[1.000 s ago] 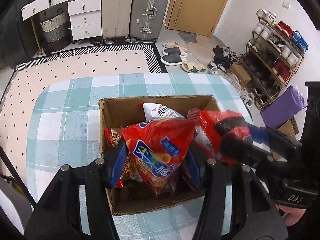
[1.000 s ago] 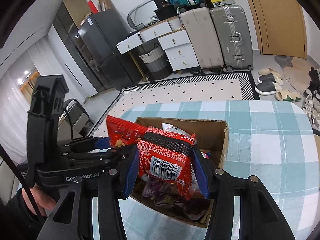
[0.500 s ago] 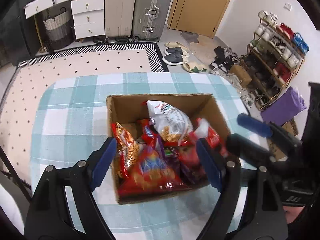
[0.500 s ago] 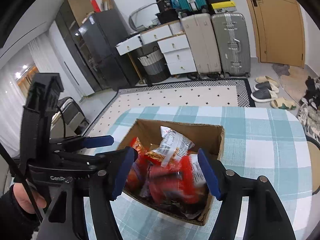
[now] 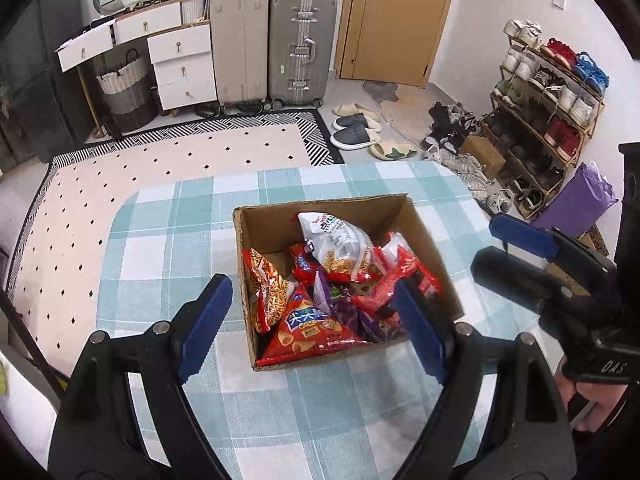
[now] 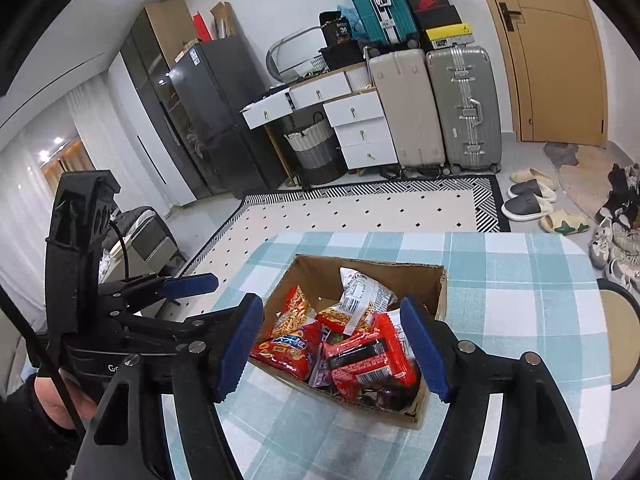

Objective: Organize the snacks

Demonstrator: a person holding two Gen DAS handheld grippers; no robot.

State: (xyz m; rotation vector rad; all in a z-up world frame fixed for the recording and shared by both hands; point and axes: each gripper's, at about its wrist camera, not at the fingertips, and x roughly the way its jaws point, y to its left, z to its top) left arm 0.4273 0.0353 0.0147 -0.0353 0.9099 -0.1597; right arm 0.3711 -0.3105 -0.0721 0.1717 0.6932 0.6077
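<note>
An open cardboard box stands on the checked table and holds several snack bags. A red triangular bag lies at its near edge, and a white bag lies on top toward the back. A red packet lies on the pile in the right wrist view, where the box also shows. My left gripper is open and empty, above and in front of the box. My right gripper is open and empty, held over the box's near side; it also shows in the left wrist view.
The table edge drops to a dotted rug at the far side. A chair seat stands at the table's right. Suitcases, a drawer unit and a shoe rack line the room beyond.
Both grippers opened and let go of their red bags, which dropped into the box. Both grippers then pulled back and up from the box.
</note>
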